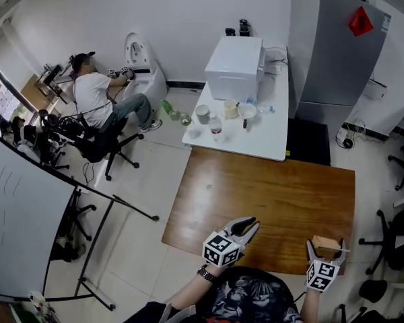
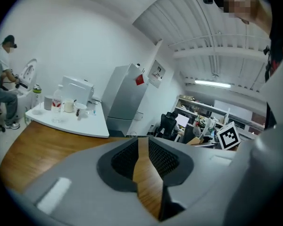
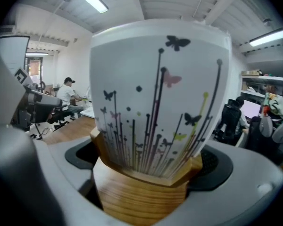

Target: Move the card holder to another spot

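Note:
The card holder [image 1: 326, 243] is a small wooden block at the near right corner of the brown wooden table [image 1: 269, 194]. In the right gripper view its wooden base [image 3: 141, 197] fills the space between the pads, and a white card [image 3: 160, 93] printed with butterflies and stems stands in it. My right gripper [image 1: 325, 247] [image 3: 146, 166] is shut on that base. My left gripper [image 1: 251, 226] [image 2: 142, 145] hangs over the table's near edge to the left. Only a narrow gap shows between its pads, with nothing in it.
Beyond the wooden table stands a white table [image 1: 256, 136] with cups, a bottle and a white box-shaped appliance [image 1: 234, 66]. A grey fridge [image 1: 340, 46] is at the back right. A seated person [image 1: 94, 99] works at the far left, and office chairs [image 1: 400, 241] stand at the right.

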{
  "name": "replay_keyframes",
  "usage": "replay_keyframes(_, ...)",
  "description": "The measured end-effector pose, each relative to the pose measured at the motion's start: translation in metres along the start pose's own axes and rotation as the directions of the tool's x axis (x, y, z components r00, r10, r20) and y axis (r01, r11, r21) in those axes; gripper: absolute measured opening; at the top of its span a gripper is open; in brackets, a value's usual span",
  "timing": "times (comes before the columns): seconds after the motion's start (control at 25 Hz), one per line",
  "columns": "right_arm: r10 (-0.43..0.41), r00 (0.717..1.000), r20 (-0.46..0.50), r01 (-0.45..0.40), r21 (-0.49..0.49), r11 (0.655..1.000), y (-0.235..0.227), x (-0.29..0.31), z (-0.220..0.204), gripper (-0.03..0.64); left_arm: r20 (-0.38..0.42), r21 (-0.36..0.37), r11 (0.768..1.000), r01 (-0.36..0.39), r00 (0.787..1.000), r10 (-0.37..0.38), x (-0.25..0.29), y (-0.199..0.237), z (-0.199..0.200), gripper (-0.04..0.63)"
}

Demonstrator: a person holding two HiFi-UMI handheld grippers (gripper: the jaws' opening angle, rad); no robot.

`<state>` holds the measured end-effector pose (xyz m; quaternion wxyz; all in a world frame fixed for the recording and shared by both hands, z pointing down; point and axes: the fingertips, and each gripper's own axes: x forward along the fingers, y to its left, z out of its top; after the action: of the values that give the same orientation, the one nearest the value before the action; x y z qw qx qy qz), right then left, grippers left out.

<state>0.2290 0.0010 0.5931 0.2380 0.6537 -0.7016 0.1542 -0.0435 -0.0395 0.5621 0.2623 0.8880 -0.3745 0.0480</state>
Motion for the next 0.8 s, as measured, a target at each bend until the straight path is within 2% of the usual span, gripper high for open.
replay_keyframes(0.12,0.172,0.985,-0.003,-0.172,-0.069,0.983,0.07,0.036,0.005,0.572,0.016,-0.039,0.995,-0.091,0.996,0.092,-0.037,0.02,-0.008,0.058)
replay_keyframes(0.2,0.303,0.953,-0.018,-0.303,-0.098,0.948,0.131,0.065,0.003,0.571,0.016,-0.069,0.983,-0.167,0.985,0.169,-0.07,0.034,-0.019,0.058)
replay_keyframes(0.28,0.421,0.906,-0.035,-0.422,-0.147,0.895,0.198,0.097,-0.002,0.571,0.035,-0.13,0.955,-0.267,0.961,0.274,-0.111,0.053,-0.032,0.058)
replay_keyframes(0.36,0.507,0.859,-0.064,-0.508,-0.214,0.834,0.265,0.131,-0.01,0.571,0.05,-0.224,0.893,-0.39,0.911,0.41,-0.161,0.075,-0.047,0.058)
replay_keyframes(0.44,0.544,0.833,-0.097,-0.551,-0.231,0.802,0.321,0.167,-0.024,0.571,0.023,-0.287,0.806,-0.518,0.837,0.546,-0.218,0.094,-0.066,0.057)
replay_keyframes(0.52,0.553,0.824,-0.124,-0.566,-0.231,0.791,0.368,0.201,-0.033,0.571,0.004,-0.324,0.719,-0.616,0.759,0.652,-0.275,0.106,-0.085,0.003)
replay_keyframes(0.6,0.541,0.829,-0.139,-0.557,-0.274,0.784,0.408,0.232,-0.032,0.571,0.006,-0.369,0.642,-0.672,0.689,0.725,-0.328,0.115,-0.103,0.003)
replay_keyframes(0.68,0.532,0.826,-0.186,-0.563,-0.301,0.77,0.443,0.256,-0.046,0.571,-0.009,-0.399,0.585,-0.707,0.64,0.768,-0.371,0.118,-0.123,0.002)
replay_keyframes(0.76,0.513,0.824,-0.239,-0.565,-0.303,0.767,0.465,0.274,-0.063,0.571,-0.047,-0.415,0.539,-0.732,0.61,0.791,-0.399,0.115,-0.145,0.002)
replay_keyframes(0.8,0.501,0.826,-0.258,-0.561,-0.297,0.773,0.471,0.279,-0.068,0.571,-0.068,-0.428,0.521,-0.738,0.601,0.796,-0.407,0.112,-0.155,0.002)
